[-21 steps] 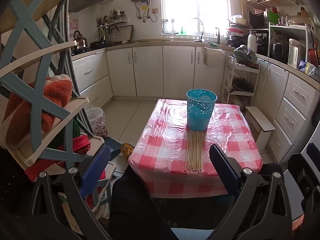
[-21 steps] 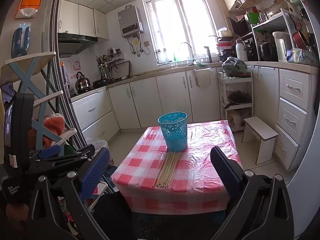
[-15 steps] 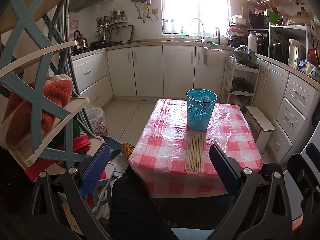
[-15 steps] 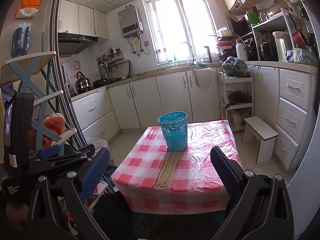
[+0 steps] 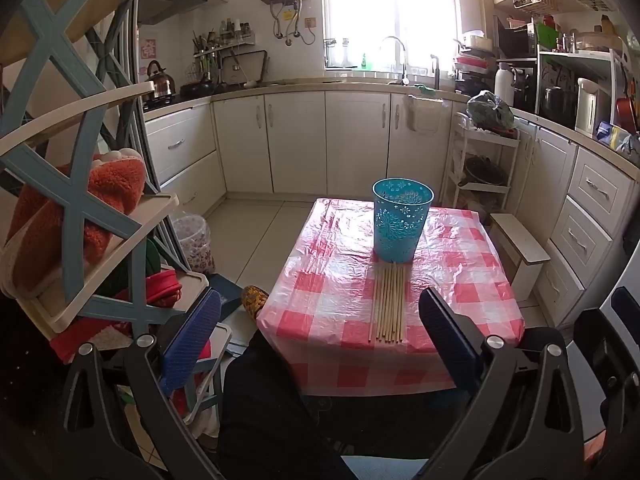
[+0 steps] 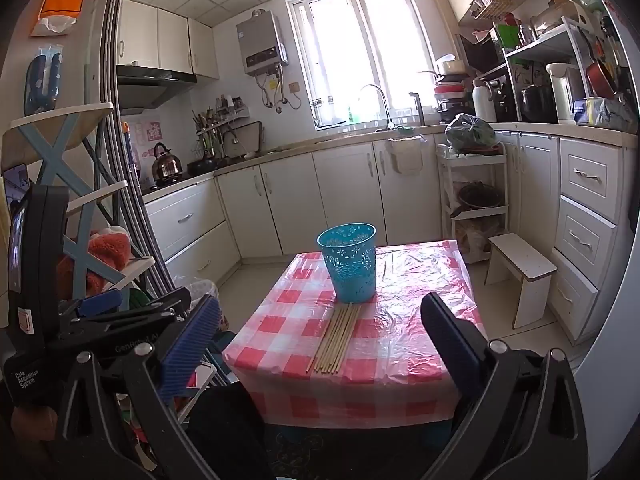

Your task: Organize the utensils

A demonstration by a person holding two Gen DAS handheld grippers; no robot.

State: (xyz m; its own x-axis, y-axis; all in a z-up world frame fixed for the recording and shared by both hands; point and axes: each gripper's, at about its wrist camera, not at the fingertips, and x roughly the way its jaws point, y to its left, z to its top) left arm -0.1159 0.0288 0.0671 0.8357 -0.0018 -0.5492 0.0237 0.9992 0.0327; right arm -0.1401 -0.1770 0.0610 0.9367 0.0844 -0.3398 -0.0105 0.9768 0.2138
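A teal perforated cup (image 5: 402,225) stands upright on a small table with a red-and-white checked cloth (image 5: 328,300). Several wooden chopsticks (image 5: 387,305) lie side by side just in front of the cup. In the right wrist view the cup (image 6: 349,261) and the chopsticks (image 6: 335,338) show from the left side. My left gripper (image 5: 318,340) is open and empty, held back from the table's near edge. My right gripper (image 6: 320,344) is open and empty, also short of the table. The left gripper's body (image 6: 100,320) shows at the lower left of the right wrist view.
A blue-framed shelf rack (image 5: 80,200) with orange cloth stands close on the left. A white stool (image 5: 520,248) sits right of the table. White kitchen cabinets (image 5: 320,144) run along the back and right. The person's dark-clothed leg (image 5: 264,408) lies below the table's edge.
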